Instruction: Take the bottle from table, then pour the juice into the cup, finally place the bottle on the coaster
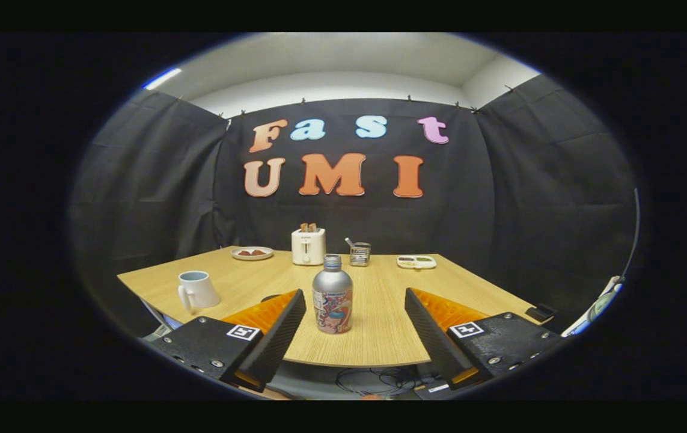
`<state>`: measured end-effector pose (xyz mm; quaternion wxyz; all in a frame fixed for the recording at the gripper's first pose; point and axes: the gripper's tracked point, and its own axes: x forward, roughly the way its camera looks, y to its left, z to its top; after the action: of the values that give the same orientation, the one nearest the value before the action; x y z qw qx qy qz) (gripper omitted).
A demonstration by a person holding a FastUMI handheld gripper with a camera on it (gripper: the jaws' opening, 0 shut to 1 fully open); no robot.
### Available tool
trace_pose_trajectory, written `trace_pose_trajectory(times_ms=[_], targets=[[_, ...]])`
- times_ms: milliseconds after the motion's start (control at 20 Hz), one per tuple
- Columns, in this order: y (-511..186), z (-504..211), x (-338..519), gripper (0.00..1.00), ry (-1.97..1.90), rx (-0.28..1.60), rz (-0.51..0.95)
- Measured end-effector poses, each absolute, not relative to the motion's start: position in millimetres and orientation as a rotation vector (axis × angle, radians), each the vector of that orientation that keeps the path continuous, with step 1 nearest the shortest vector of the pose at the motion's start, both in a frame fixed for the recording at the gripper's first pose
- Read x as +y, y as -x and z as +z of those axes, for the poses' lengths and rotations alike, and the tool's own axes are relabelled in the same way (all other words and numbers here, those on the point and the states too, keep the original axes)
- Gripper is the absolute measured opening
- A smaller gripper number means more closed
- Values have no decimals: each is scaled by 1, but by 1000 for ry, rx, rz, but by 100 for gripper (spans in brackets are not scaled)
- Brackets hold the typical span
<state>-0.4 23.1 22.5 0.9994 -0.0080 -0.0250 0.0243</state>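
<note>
Silver metal bottle with printed label and screw cap [332, 294] upright on wooden table [379, 337], just ahead of gripper [355, 313], jaws released wide, touching nothing. Judgement: rigid, smooth, likely slippery, moderately heavy if full; grasp labelled mid-body. White mug [198, 290] off left.

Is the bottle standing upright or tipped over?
Upright: the bottle stands on its base on the table, cap on top, just ahead of the open fingers.
</note>
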Motion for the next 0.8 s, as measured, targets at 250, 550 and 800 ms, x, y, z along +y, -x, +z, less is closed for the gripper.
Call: trace_pose_trajectory(times_ms=[250,550,800], targets=[[-17,30,41,99,2,-50,77],[-48,25,54,99,28,-26,79],[-72,16,66,99,53,0,77]])
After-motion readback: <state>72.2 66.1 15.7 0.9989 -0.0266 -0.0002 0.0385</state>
